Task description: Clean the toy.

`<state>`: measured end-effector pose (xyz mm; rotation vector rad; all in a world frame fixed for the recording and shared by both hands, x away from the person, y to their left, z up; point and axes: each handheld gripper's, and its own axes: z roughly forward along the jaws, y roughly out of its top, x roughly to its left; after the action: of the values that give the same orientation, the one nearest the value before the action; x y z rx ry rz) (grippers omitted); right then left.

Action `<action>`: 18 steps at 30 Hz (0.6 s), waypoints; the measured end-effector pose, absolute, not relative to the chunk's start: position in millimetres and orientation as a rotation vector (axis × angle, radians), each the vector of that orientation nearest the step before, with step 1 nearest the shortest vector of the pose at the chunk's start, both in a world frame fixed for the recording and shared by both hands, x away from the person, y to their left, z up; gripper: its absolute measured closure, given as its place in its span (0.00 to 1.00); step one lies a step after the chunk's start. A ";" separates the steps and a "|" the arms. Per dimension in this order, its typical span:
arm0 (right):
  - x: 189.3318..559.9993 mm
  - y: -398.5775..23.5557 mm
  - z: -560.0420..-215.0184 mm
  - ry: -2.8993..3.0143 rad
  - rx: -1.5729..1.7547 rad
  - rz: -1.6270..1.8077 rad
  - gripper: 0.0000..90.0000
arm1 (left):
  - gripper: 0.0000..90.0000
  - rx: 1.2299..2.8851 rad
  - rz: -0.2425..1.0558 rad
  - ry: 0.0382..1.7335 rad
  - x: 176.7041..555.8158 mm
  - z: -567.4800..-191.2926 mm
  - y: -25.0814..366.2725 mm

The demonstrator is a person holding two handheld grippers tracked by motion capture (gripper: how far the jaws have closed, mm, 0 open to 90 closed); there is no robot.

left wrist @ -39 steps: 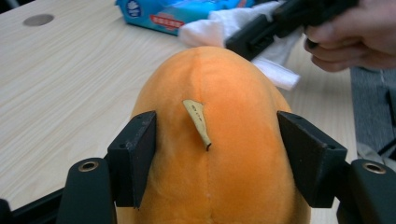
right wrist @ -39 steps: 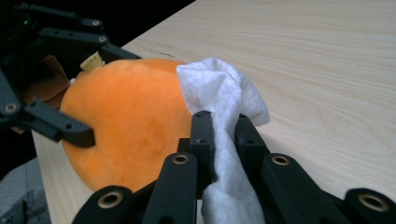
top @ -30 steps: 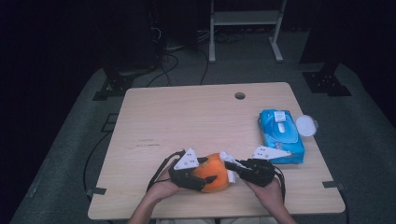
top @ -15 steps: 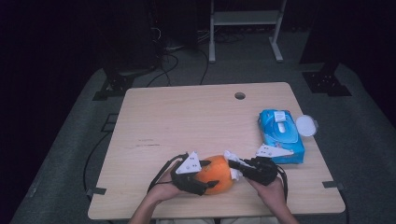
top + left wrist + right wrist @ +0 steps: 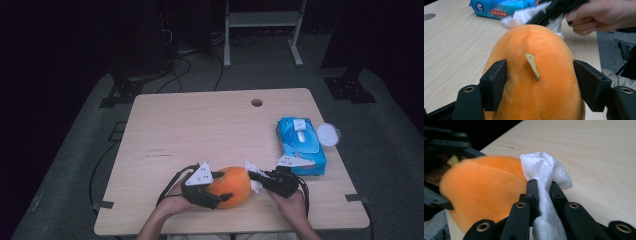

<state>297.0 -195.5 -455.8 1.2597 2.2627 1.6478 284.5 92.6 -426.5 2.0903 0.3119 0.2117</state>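
Observation:
An orange plush toy [image 5: 235, 184] lies near the table's front edge, a small yellow tag [image 5: 532, 65] on its seam. My left gripper [image 5: 223, 187] is shut on it, with one pad pressed into each side of the plush [image 5: 549, 47]. My right gripper [image 5: 254, 176] comes in from the right, shut on a crumpled white wipe [image 5: 544, 168]. The wipe [image 5: 256, 186] touches the right end of the plush [image 5: 484, 187]. In the left gripper view the wipe [image 5: 524, 16] lies over the plush's far end, with a hand behind it.
A blue pack of wet wipes [image 5: 300, 142] lies at the table's right side, a round white lid [image 5: 327, 134] beside it. The wooden table [image 5: 200, 130] has a cable hole [image 5: 256, 102] at the back. Cables and stand legs are on the dark floor beyond.
My right gripper with the wipe has sunk a little against the plush's right end. The left gripper and the plush have kept their place.

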 end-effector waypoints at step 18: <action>278.1 -176.7 -424.4 2.249 1.046 1.726 0.89 | 0.31 2.104 0.243 0.280 279.3 -427.6 80.2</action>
<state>278.1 -176.7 -424.4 1.0465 2.2495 1.7257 279.3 80.2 -427.6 2.1043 0.2802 0.2434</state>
